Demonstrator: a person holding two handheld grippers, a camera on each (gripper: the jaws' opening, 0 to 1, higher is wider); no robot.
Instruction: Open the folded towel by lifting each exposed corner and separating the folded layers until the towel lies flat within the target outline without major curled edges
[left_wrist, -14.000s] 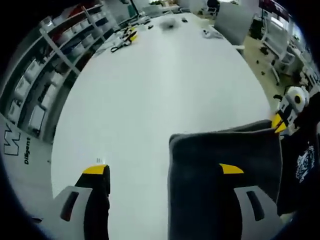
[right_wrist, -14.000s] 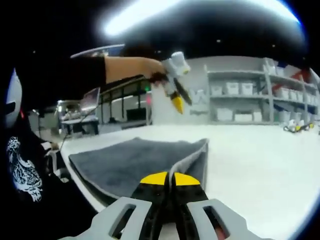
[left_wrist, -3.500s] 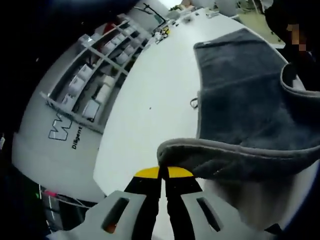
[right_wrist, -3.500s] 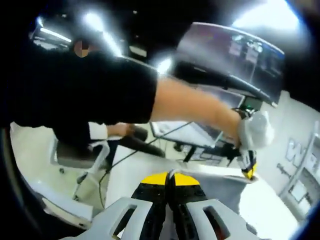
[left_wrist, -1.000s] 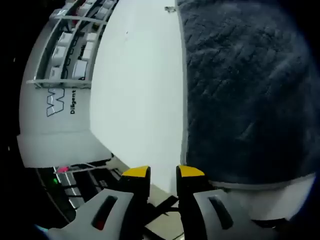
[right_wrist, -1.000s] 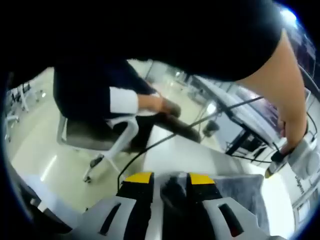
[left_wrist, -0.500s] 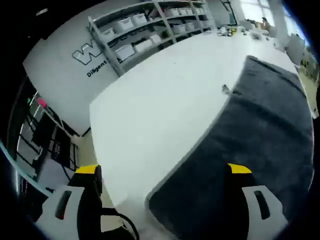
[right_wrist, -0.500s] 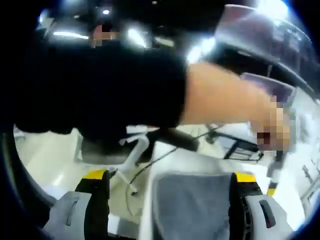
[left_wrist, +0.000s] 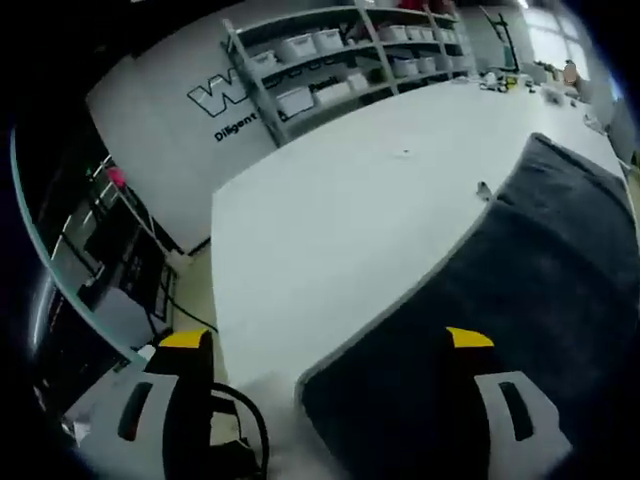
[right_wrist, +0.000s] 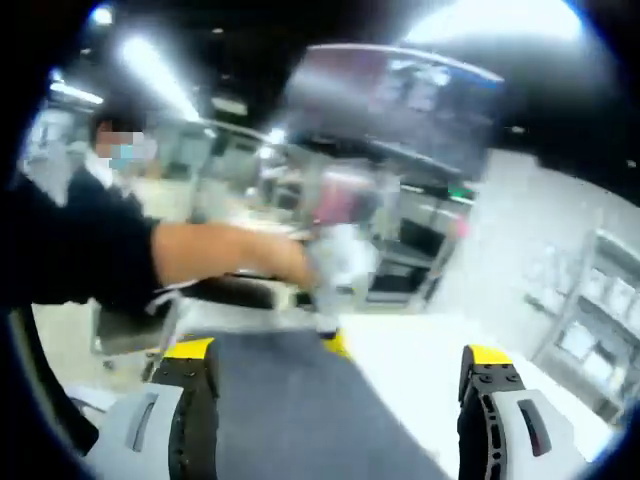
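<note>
Towel (left_wrist: 500, 300), dark grey, lies spread flat on the white table (left_wrist: 330, 210), one corner near the table edge and between the jaws of the left gripper (left_wrist: 325, 340). Those jaws stand wide apart and hold nothing; the yellow tip of one sits over the towel, the other beyond the table edge above the floor. A small tag (left_wrist: 483, 189) projects from the towel's long edge onto the bare table. Shelves (left_wrist: 340, 60) with white boxes line the wall behind, beside a grey wall bearing lettering.

In the right gripper view, the right gripper (right_wrist: 335, 365) likewise has its jaws spread wide and empty, with the towel (right_wrist: 290, 400) running between them across the table (right_wrist: 420, 360). Beyond the towel's far edge a person's hand (right_wrist: 285, 262), blurred, holds the left gripper (right_wrist: 335, 300), its yellow tip close to the towel's edge; whether it touches cannot be told. Another person (right_wrist: 100, 170) sits in the background.
</note>
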